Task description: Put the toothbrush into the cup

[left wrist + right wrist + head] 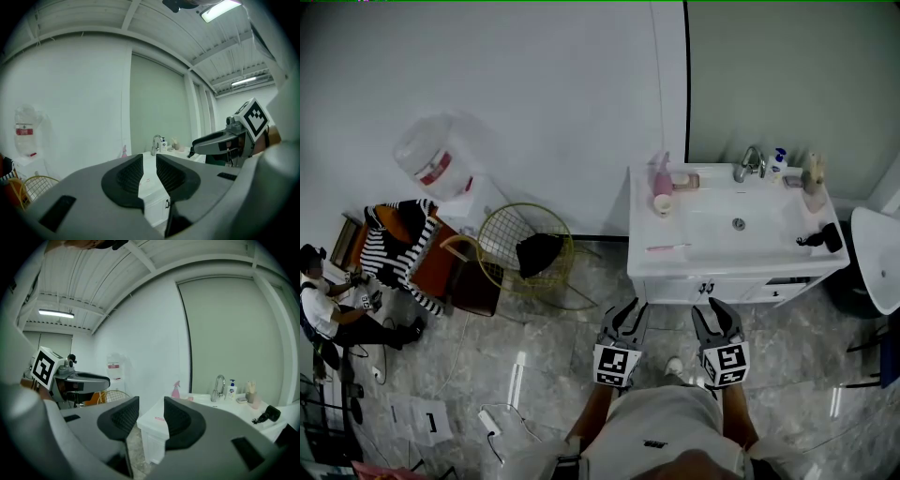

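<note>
A pink toothbrush lies flat near the front left edge of the white sink counter. A small pale cup stands behind it at the counter's left, in front of a pink spray bottle. My left gripper and right gripper hang side by side over the floor, short of the vanity and apart from everything. Both are open with nothing between the jaws, the left with a narrower gap than the right. The toothbrush shows through the right gripper's gap.
On the counter are a faucet, a soap bottle and a black hair dryer. A wire basket chair, a water dispenser and seated people are at the left. A white fixture stands at the right.
</note>
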A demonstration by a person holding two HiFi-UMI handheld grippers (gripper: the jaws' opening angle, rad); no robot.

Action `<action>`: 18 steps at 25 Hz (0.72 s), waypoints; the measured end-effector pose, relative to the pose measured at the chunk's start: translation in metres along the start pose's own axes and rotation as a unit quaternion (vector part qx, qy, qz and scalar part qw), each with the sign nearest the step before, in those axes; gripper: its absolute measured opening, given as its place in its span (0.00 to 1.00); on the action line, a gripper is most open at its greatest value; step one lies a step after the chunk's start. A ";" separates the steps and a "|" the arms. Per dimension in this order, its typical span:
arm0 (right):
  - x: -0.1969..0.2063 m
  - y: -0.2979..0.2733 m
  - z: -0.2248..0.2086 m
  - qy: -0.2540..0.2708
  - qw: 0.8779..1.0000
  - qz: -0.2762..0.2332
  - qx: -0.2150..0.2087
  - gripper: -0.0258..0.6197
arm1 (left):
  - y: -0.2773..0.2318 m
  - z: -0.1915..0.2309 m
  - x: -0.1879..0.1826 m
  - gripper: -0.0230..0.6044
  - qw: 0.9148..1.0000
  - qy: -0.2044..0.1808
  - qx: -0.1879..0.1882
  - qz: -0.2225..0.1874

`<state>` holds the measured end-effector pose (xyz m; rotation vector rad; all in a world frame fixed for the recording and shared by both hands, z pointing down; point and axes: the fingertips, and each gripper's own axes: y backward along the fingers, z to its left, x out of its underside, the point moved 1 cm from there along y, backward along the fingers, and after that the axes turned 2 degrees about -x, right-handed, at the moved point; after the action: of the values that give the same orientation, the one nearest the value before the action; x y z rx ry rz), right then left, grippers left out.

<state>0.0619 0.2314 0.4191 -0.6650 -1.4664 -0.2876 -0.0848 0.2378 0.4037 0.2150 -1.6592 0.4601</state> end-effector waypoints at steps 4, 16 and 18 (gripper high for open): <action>-0.004 -0.011 -0.019 -0.001 1.000 0.000 -0.010 0.32 | -0.020 -0.001 -0.006 0.20 1.000 -0.004 -0.008 0.004; -0.010 -0.043 -0.070 -0.004 0.999 -0.002 -0.035 0.31 | -0.074 0.000 -0.015 0.19 0.999 -0.007 -0.034 0.012; -0.010 -0.048 -0.078 -0.004 0.999 -0.003 -0.038 0.31 | -0.083 0.000 -0.017 0.19 0.999 -0.008 -0.036 0.011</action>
<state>0.0974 0.1462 0.4230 -0.7233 -1.4723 -0.3473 -0.0488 0.1609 0.4016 0.1468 -1.6928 0.4150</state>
